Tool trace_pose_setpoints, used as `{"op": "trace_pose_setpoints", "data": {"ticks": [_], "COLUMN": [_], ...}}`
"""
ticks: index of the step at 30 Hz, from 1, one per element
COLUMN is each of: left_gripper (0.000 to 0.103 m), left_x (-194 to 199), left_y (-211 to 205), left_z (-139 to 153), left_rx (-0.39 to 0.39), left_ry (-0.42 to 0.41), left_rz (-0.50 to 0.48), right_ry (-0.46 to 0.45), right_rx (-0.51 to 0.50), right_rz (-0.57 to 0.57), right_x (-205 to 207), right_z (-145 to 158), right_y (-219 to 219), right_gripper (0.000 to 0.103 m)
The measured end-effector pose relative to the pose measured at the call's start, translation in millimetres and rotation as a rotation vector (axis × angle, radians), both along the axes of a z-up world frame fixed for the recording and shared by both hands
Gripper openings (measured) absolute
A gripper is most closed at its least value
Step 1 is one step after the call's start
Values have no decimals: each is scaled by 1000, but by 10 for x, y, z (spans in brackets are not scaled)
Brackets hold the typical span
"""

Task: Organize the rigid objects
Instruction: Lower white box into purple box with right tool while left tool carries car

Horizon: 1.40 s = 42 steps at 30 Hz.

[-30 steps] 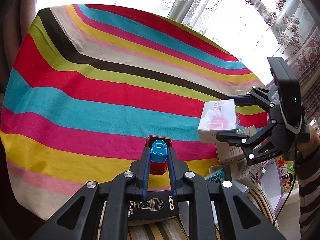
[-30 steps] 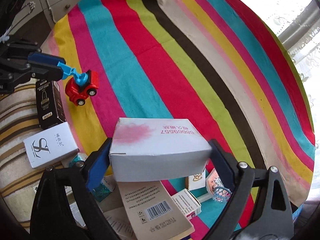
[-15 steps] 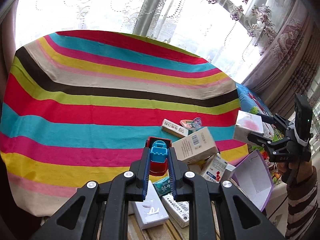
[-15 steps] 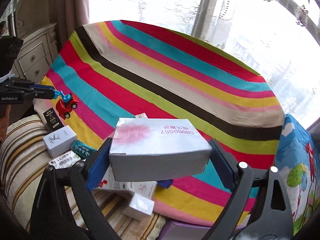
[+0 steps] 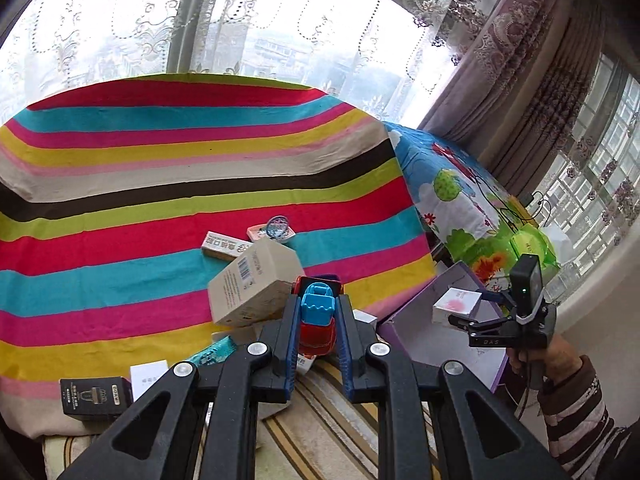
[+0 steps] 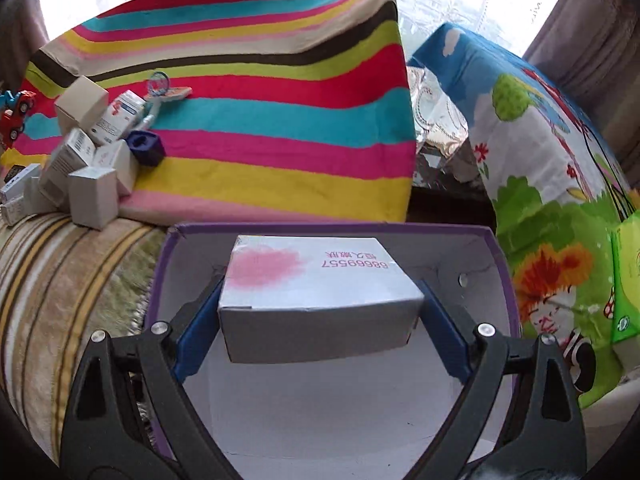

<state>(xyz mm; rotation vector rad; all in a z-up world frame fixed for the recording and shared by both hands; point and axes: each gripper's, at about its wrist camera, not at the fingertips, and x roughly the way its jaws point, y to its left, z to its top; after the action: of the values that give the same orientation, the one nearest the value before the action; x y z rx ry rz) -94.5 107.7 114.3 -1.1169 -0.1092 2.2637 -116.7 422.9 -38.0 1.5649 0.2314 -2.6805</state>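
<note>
Right wrist view: right gripper [image 6: 320, 312] clamped on white box [image 6: 316, 280], frame centre, over open purple-rimmed box [image 6: 332, 229]. Left gripper [image 5: 318, 312] clamped on red-blue toy car [image 5: 317, 320], lower centre.

Bright daylight floods through the window [image 5: 248, 20] — overexposed glare there; fisheye edges bend, corners dark.

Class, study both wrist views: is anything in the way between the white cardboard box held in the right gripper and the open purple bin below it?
Nothing visible. The right gripper holds the white cardboard box with the pink blotch over the purple-rimmed open bin, whose visible white floor is bare.
</note>
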Motion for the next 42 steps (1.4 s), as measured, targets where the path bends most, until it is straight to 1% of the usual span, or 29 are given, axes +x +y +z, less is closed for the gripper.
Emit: {"op": "trace_pose_setpoints", "data": {"ticks": [3,5,7,9,12,13,17,19,22,24,27,29,32,35,39,42], "left_gripper": [18,18,18,18,18,18,18,18,18,18,18,18,18,18,18,18], "left_x": [58,78,95,111,135,150,195,207,256,300,345,370,420,474,516,529], "left_y": [230,378,488,594,725,765,907,997,1121,1199,1294,1368,1473,1556,1644,1718], "left_z": [1,-13,-30,-42,-58,-63,-104,-143,-188,-196,-224,-252,-294,-314,-352,-402], "left_rx": [-8,-17,-24,-34,-44,-47,-55,-62,-73,-76,-78,-79,-84,-91,-97,-101], "left_ry": [-6,-13,-22,-25,-31,-32,-42,-51,-61,-62,-68,-75,-83,-85,-91,-105], "left_rz": [-43,-65,-84,-98,-118,-126,-156,-169,-196,-214,-235,-248,-270,-292,-312,-326], "right_ry": [-78,-106,-104,-133,-222,-245,-337,-358,-361,-368,-432,-457,-518,-557,-589,-588], "right_rx": [23,5,-9,-16,21,39,23,28,-19,-7,-15,-3,-40,-65,-65,-81], "right_rz": [-42,-52,-40,-18,5,8,18,16,-5,5,18,7,5,-25,-27,-25], "right_x": [-63,-120,-197,-294,-436,-453,-378,-325,-282,-223,-93,5,147,268,422,520], "right_z": [-329,-488,-572,-701,-1017,-1108,-1300,-1381,-1397,-1380,-1375,-1358,-1389,-1389,-1380,-1357], "right_y": [204,292,317,320,309,314,391,429,507,492,486,504,533,611,674,716], "right_gripper": [94,94,94,94,94,94,94,93,93,93,93,93,93,93,94,98]}}
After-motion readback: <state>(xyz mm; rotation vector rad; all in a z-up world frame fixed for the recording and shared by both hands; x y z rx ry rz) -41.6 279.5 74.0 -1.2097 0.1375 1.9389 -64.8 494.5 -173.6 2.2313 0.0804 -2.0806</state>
